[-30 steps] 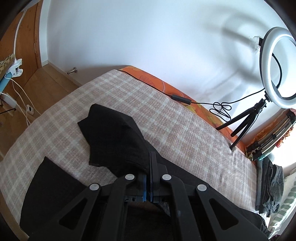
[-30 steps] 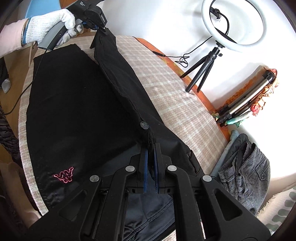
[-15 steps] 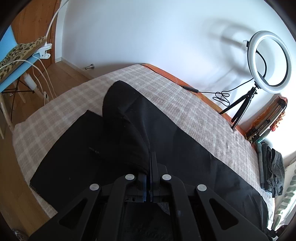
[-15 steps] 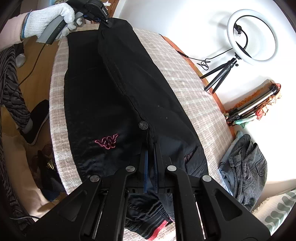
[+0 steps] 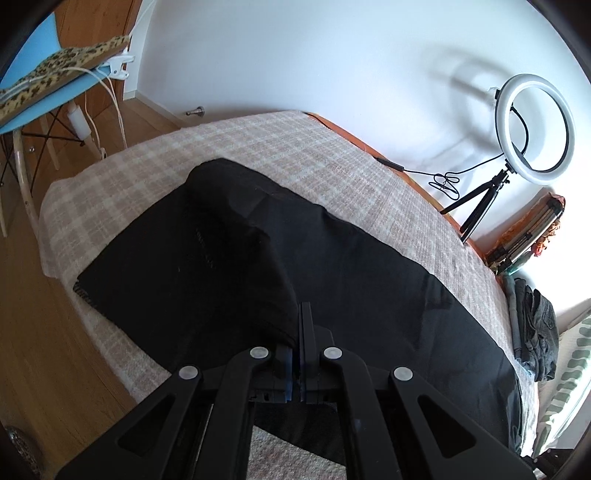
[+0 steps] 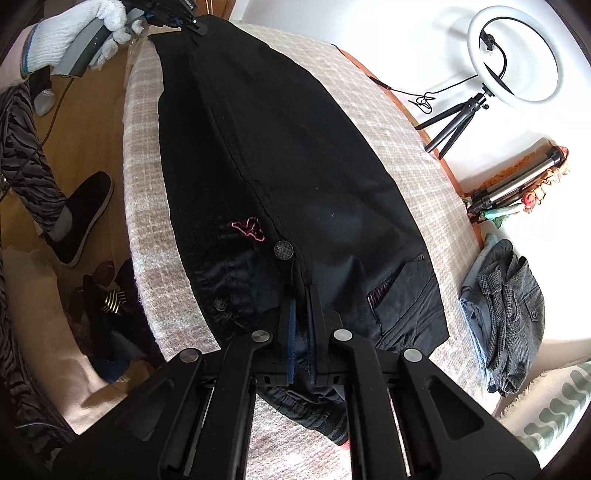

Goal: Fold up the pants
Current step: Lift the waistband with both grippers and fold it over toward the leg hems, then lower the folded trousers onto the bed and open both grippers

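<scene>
Black pants (image 6: 295, 158) with a pink logo (image 6: 248, 229) lie lengthwise on the checked bed cover (image 6: 399, 147). One leg is folded over the other. My right gripper (image 6: 301, 295) is shut on the waistband near the button (image 6: 283, 250). My left gripper (image 5: 298, 317) is shut on the hem of the top leg (image 5: 236, 251). In the right wrist view the left gripper (image 6: 192, 26) shows at the far end, held by a white-gloved hand (image 6: 70, 48).
A ring light on a tripod (image 5: 532, 129) and folded tripods (image 5: 528, 236) stand at the bed's far side. A pile of grey clothes (image 6: 506, 314) lies at the bed's end. A blue chair (image 5: 40, 92) stands on the wooden floor. The person's leg and slipper (image 6: 74, 218) are beside the bed.
Both grippers carried the top leg toward the near side of the bed, laying it over the other leg. The pants now lie flatter and doubled lengthwise.
</scene>
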### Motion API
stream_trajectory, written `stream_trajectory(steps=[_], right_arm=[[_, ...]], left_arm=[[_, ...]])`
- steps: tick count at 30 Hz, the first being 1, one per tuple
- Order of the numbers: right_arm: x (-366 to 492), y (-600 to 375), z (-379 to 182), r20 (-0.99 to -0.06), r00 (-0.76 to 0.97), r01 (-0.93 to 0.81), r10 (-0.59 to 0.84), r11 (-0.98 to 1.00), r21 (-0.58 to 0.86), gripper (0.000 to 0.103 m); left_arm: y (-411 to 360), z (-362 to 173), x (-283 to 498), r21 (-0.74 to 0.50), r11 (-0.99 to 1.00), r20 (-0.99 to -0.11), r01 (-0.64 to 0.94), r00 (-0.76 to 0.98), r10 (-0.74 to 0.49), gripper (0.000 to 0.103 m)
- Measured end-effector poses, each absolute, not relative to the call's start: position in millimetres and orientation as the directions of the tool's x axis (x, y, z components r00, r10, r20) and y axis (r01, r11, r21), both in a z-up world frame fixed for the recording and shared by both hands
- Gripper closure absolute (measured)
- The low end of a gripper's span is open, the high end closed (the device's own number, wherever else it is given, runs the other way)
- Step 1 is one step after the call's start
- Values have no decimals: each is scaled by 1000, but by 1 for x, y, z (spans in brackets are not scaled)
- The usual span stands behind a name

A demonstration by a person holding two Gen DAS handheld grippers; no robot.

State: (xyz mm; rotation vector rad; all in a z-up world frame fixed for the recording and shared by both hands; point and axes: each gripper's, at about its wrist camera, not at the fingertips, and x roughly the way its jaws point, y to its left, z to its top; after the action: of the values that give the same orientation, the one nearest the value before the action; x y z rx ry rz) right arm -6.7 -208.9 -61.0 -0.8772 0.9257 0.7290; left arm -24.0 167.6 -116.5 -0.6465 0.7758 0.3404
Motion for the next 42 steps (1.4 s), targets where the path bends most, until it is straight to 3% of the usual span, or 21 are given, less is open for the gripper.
stream_trajectory(steps=[6,12,15,25,32,38,42], right_arm=[[-16,-203,-60,-888,438,-827,140,450,-337,98],[-12,-204,-53,-885,442,-813,147,483,-326,98],[-12,-202,-54,-884,441,-814,153,482,-323,98],[-14,-204,-52,-883,434,-818,179,490,-302,98],[-17,-218,-55,-891,424,-825,161,476,-306,98],[-12,-216,-61,-900,405,-822,163,496,-280,98],[-12,-218,-58,-898,409,-817,162,503,-282,98]], left_arm=[[182,-126,-18,-458,712,-748,-532,663,14,103],[211,-125,-18,-483,657,-764,-579,645,7,95],[221,-126,-15,-452,682,-788,-575,616,-4,95],[248,-129,-22,-531,598,-792,-601,603,-98,95],[220,-113,-66,-497,665,-730,-558,683,27,95],[227,-130,-73,-533,622,-735,-573,678,-5,95],[215,-97,-56,-424,721,-730,-548,678,87,95]])
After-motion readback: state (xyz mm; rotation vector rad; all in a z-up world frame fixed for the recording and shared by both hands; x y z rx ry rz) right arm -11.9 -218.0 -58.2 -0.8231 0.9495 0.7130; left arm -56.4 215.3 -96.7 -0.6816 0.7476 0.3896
